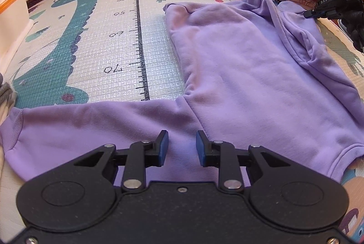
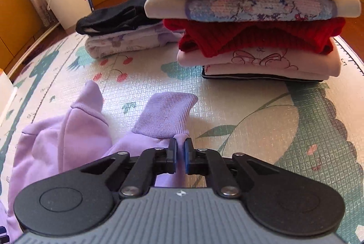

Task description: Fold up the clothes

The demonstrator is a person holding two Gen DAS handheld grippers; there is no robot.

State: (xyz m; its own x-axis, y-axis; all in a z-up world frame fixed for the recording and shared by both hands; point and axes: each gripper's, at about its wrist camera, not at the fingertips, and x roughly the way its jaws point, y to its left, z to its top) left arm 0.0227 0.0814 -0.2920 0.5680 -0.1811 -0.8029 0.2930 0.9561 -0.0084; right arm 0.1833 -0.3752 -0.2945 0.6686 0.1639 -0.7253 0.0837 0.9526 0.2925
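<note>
So the purple sweatshirt [image 1: 238, 75] is lying flat on the play mat [image 1: 127, 51], and what matters here is how its two sleeves sit relative to the two tongs. The right tongs [image 2: 180, 156] are pinched together on the far sleeve, right below its ribbed cuff [image 2: 167, 114], so the cuff sticks out straight ahead of the tips, toward the stack of folded clothes [image 2: 257, 23]. The left tongs [image 1: 182, 148] are only partly apart, with nothing clamped; they hang right over the shoulder area, where the near sleeve [image 1: 75, 130] meets the body. That sleeve's long axis runs off to the left of those tongs, cuff at the far left end, while the body stretches ahead and to the right. My guess is the right hand is the one set up to pull its sleeve across the body, since it already has fabric.
</note>
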